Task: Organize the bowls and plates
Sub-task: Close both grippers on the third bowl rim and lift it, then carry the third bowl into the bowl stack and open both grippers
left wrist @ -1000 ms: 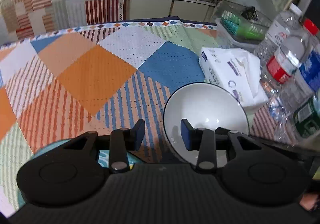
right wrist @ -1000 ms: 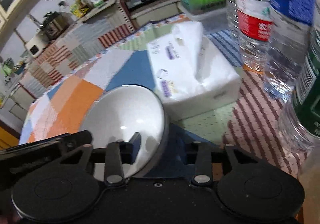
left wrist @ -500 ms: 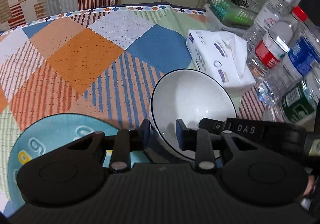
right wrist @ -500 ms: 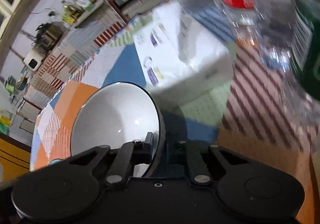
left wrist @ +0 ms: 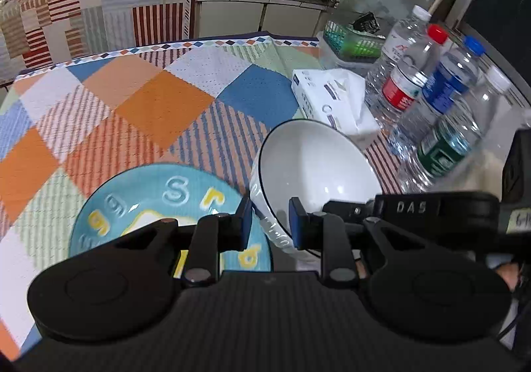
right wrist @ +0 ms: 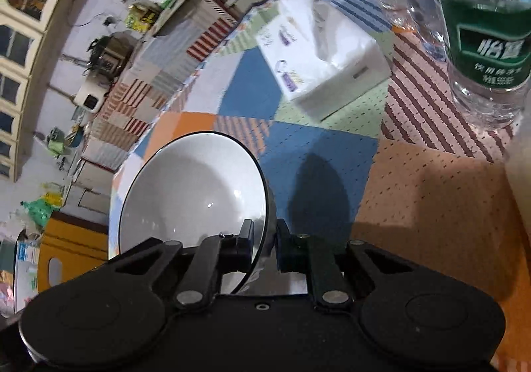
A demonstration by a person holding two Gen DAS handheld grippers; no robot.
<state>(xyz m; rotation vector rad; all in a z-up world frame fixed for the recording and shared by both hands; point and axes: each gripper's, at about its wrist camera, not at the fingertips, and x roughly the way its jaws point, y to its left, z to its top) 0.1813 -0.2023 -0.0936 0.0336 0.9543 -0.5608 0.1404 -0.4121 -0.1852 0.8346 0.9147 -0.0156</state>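
Lifted since a second ago, the white ceramic bowl with a thin black rim point(left wrist: 318, 169) now hangs tilted beside the round blue plate with raised letters point(left wrist: 159, 202) on the patchwork tablecloth point(left wrist: 159, 106); the left gripper point(left wrist: 269, 223) straddles the bowl's near wall, jaws apart; the right gripper point(right wrist: 265, 247) is clamped on its rim; right of it stand the white tissue pack point(left wrist: 335, 103) and clear water bottles point(left wrist: 441, 106).

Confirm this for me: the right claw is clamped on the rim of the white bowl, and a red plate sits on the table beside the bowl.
One detail is wrong: the plate is light blue, with raised letters, not red; the left wrist view shows it. The rest holds: the right claw is clamped on the rim of the white bowl, and that plate lies on the table beside the bowl.
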